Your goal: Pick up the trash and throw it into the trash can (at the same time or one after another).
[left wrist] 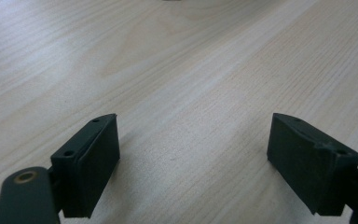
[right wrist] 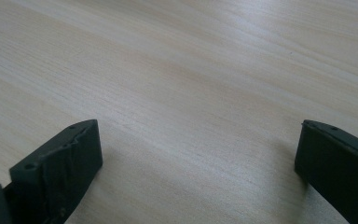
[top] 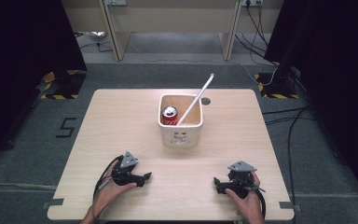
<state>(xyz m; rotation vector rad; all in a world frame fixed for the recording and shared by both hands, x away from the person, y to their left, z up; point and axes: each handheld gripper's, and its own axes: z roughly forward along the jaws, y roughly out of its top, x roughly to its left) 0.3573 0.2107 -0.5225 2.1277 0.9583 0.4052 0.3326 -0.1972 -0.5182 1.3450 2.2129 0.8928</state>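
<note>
Container: a cream square tub [top: 181,135] stands upright near the middle of the table, toward the far edge, well apart from both grippers; its front wall carries a small dark printed mark too small to read.
Can: a red soft-drink can [top: 169,115] stands upright in the tub's left half, silver top facing up; white lettering on the red side is too small to read.
Straw: a white straw [top: 196,99] leans in the tub's right half, long axis slanting from low inside the tub up and away to the far right, its top end past the rim.
Left gripper: [top: 145,177] rests on the near left of the table in the person's left hand [top: 108,191], pointing right toward the centre; the left gripper view shows its jaws spread wide over bare wood.
Right gripper: [top: 216,181] rests on the near right in the right hand [top: 247,199], pointing left; jaws spread wide, nothing between them.
Table: light wood [top: 121,121].
Floor: a black mark like a "5" [top: 66,127] sits left of the table.
</note>
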